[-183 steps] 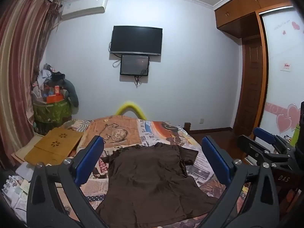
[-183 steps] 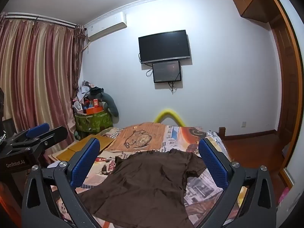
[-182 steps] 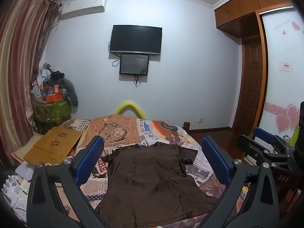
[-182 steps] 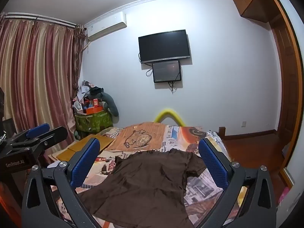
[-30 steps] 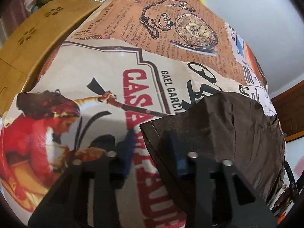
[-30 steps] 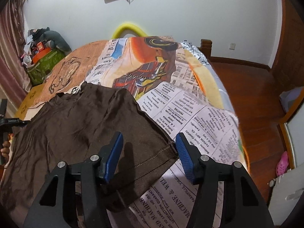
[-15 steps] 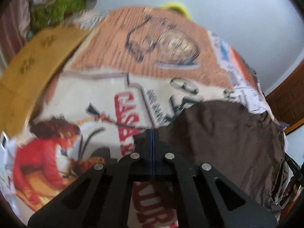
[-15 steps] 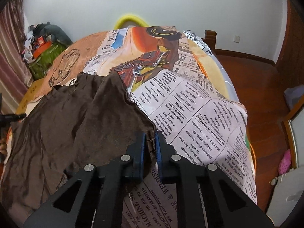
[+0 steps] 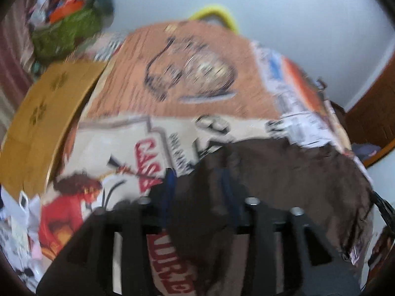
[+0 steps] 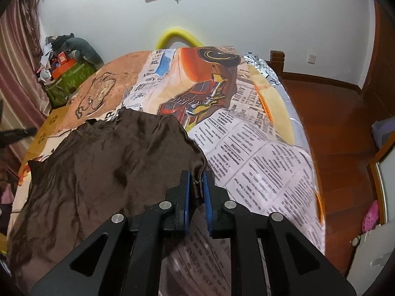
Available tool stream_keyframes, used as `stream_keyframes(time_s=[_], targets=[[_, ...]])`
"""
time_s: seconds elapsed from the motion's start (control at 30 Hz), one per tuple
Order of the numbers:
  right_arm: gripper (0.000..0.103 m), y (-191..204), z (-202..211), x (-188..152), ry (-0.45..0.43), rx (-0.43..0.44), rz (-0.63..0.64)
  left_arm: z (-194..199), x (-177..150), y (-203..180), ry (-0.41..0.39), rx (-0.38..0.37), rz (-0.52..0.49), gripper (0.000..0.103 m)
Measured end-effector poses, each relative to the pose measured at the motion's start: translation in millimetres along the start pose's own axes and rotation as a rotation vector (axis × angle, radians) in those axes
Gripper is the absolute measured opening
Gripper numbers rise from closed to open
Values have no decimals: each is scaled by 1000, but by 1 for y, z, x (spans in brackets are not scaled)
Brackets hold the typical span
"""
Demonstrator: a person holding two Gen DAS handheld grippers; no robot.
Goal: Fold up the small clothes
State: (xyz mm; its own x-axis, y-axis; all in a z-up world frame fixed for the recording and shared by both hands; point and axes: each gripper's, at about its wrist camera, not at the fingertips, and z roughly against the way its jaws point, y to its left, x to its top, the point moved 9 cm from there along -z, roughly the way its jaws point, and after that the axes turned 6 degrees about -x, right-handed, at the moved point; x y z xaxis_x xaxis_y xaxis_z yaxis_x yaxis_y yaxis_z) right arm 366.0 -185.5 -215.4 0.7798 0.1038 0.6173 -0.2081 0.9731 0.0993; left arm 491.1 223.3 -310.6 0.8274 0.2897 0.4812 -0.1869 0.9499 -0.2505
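Note:
A small brown T-shirt (image 10: 103, 167) lies spread on the printed bedspread (image 10: 259, 153). My right gripper (image 10: 196, 181) is shut on the shirt's right hem corner, with bunched cloth between its blue pads. In the blurred left wrist view the same T-shirt (image 9: 284, 172) drapes over my left gripper (image 9: 197, 180), which holds the left hem corner between its blue pads (image 9: 170, 185). Both corners are raised off the bed.
A wooden lap desk (image 9: 37, 113) lies at the bed's left edge. A green cluttered basket (image 10: 71, 79) stands at the far left by the curtain. A yellow foam arch (image 10: 177, 37) is at the bed's head. Wooden floor (image 10: 340, 128) lies to the right.
Both grippers closed on the shirt's hem corners and lifted them. The left view has swung up and blurred; its pads now look slightly apart around thick cloth.

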Motion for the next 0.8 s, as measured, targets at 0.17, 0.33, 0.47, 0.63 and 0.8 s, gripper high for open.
stream_keyframes(time_s=[0.17, 0.33, 0.47, 0.63, 0.8], targets=[[35, -6, 6, -3, -5, -36, 20, -36, -21, 53, 109, -43, 236, 44], [38, -13, 1, -11, 13, -28, -18, -62, -34, 74, 167, -180, 397, 44], [38, -14, -6, -17, 37, -21, -35, -68, -34, 61, 181, -218, 347, 44], [38, -10, -10, -23, 47, -6, -50, -78, -38, 45, 208, -101, 193, 16], [38, -7, -8, -23, 44, 3, -46, -72, -37, 41, 194, -70, 171, 5]])
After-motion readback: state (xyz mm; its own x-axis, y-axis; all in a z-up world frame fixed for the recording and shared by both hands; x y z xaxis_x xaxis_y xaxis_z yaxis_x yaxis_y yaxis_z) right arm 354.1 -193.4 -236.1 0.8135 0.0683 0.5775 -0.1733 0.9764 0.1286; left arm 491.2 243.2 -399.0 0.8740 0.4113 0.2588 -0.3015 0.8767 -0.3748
